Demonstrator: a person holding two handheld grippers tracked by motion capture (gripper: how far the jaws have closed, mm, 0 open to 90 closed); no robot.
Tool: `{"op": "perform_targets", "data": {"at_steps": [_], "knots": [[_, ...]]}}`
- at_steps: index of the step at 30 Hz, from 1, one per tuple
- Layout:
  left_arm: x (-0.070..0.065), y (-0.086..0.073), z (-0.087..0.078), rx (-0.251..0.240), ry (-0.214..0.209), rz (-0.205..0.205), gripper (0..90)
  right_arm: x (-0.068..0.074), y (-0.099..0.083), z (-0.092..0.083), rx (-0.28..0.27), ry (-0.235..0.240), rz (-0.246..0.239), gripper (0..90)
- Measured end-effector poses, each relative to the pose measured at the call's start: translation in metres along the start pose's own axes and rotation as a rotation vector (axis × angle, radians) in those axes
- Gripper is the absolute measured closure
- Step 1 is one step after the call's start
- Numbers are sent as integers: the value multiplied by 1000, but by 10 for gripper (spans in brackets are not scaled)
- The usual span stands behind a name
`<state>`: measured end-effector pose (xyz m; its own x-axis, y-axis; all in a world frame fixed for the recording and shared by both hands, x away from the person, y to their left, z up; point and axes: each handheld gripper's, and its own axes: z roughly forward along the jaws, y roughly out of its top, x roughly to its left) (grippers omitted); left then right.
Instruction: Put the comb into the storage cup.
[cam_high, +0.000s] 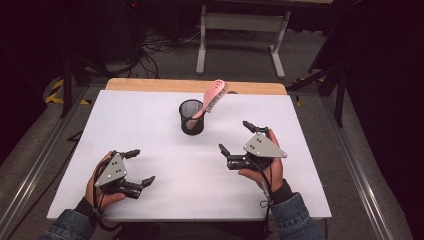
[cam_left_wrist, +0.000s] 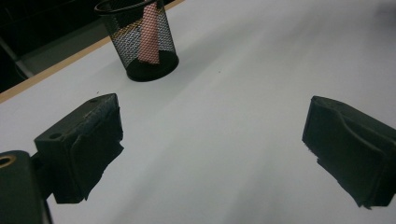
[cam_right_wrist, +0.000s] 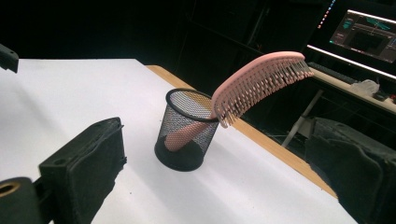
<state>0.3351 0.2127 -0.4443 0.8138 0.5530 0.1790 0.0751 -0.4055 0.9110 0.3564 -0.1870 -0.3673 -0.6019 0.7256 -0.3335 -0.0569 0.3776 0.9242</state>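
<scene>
Brush (cam_high: 212, 98) stands handle-down in mesh cup (cam_high: 192, 118), far middle of table (cam_high: 150, 200), head leaning out right. Both claws spread, empty: left claw (cam_high: 138, 167) near front edge, right claw (cam_high: 236, 137) nearer cup. Likely next: right claw takes brush below bristles, lifts straight up; left steadies cup against tipping.
</scene>
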Motion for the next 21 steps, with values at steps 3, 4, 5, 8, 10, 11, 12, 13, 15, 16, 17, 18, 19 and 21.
{"op": "perform_targets", "data": {"at_steps": [3,4,5,8,10,11,12,13,15,16,17,18,19,21], "knots": [[0,0,0,0,0,1,59,0,-1,-2,1,0,-5,54],[0,0,0,0,0,1,59,0,-2,-3,4,-1,-9,54],[-1,0,0,-1,0,-2,59,0,-2,-4,1,-2,-11,54],[0,0,0,-2,0,1,59,1,-6,-7,4,-7,-25,54],[0,0,0,-1,1,1,59,1,-8,-9,6,-18,-40,55],[0,0,0,-1,1,1,58,1,-8,-9,6,-18,-40,55],[0,0,0,-1,0,1,58,2,-9,-9,5,-19,-40,55],[0,0,0,-1,0,1,58,2,-10,-11,5,-17,-40,56],[-1,0,0,0,1,2,58,2,-13,-13,11,-16,-47,56],[-1,0,0,0,1,2,58,2,-14,-13,12,-17,-48,56],[-1,0,0,0,1,2,58,2,-15,-14,14,-20,-50,56],[-1,0,0,0,1,2,58,3,-16,-14,19,-20,-48,57],[-1,0,0,-1,1,2,58,3,-18,-15,23,-19,-50,57],[-1,0,0,-1,2,2,57,3,-21,-16,32,-21,-56,57]]}}
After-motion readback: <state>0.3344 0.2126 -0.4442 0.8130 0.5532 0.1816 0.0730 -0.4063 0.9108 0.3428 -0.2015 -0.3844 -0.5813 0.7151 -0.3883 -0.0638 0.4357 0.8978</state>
